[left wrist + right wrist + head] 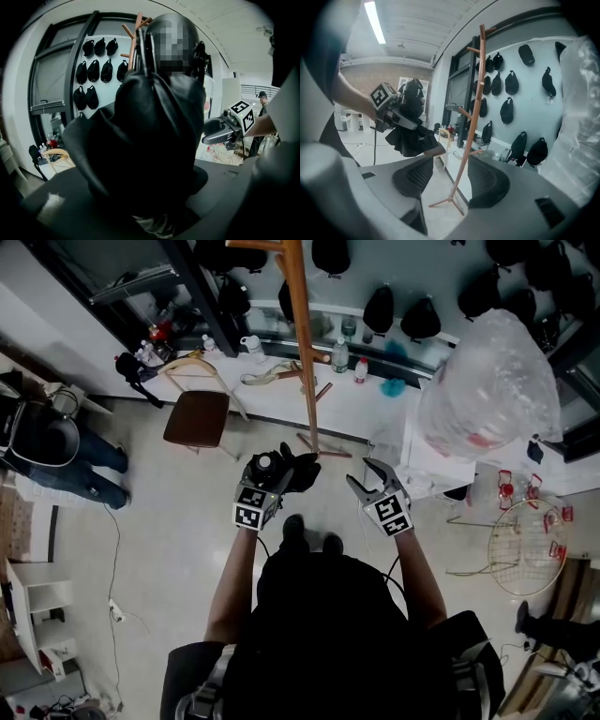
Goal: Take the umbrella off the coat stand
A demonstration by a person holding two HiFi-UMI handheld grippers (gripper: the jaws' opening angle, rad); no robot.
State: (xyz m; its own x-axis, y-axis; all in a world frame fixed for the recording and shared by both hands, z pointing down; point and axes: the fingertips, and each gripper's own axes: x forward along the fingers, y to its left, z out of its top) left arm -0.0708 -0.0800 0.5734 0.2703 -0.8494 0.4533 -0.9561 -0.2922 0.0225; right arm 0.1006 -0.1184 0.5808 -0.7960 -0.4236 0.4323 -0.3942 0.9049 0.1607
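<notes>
A black folded umbrella [302, 470] is bunched in my left gripper [279, 474], which is shut on it and held in front of me, clear of the stand. In the left gripper view the umbrella's fabric [154, 136] fills the middle and hides the jaws. The wooden coat stand [304, 362] rises just beyond both grippers, its pegs bare. My right gripper [368, 476] is open and empty, to the right of the umbrella. In the right gripper view the coat stand's pole [469, 126] shows between the open pads, with the umbrella [410, 133] at left.
A wooden chair [197, 416] stands left of the stand. A large clear plastic bag [487, 381] sits on a table at right, with a wire basket [530, 545] below it. Black bags [380, 307] hang on the far wall above a ledge with bottles [340, 354]. A person [56, 451] stands at far left.
</notes>
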